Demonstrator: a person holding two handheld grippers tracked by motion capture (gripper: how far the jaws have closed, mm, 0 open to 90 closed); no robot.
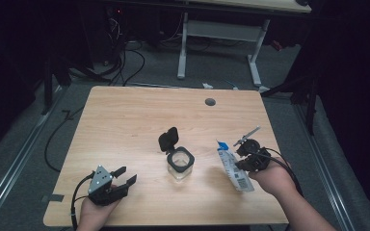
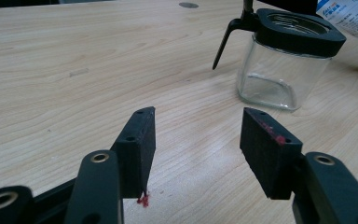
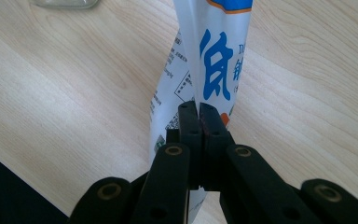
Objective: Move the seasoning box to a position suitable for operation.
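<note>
A square glass jar [image 1: 179, 167] stands at the middle of the wooden table [image 1: 125, 120], its black hinged lid [image 1: 169, 139] flipped up behind it. In the left gripper view the jar [image 2: 279, 70] is ahead and to the right, and it looks empty. My left gripper [image 1: 128, 174] [image 2: 198, 116] rests near the front left edge, open, with nothing between its jaws. My right gripper [image 1: 240, 163] [image 3: 198, 106] is shut on a white pouch with blue print [image 1: 233, 169] [image 3: 219, 56], right of the jar, pinching its thin edge. A corner of the pouch [image 2: 349, 14] shows past the jar.
A round grey cable hole [image 1: 210, 102] lies in the far part of the tabletop. Beyond the table stand a white desk frame [image 1: 183, 48] and loose cables on the grey floor [image 1: 130, 62]. Bare wood lies left of the jar.
</note>
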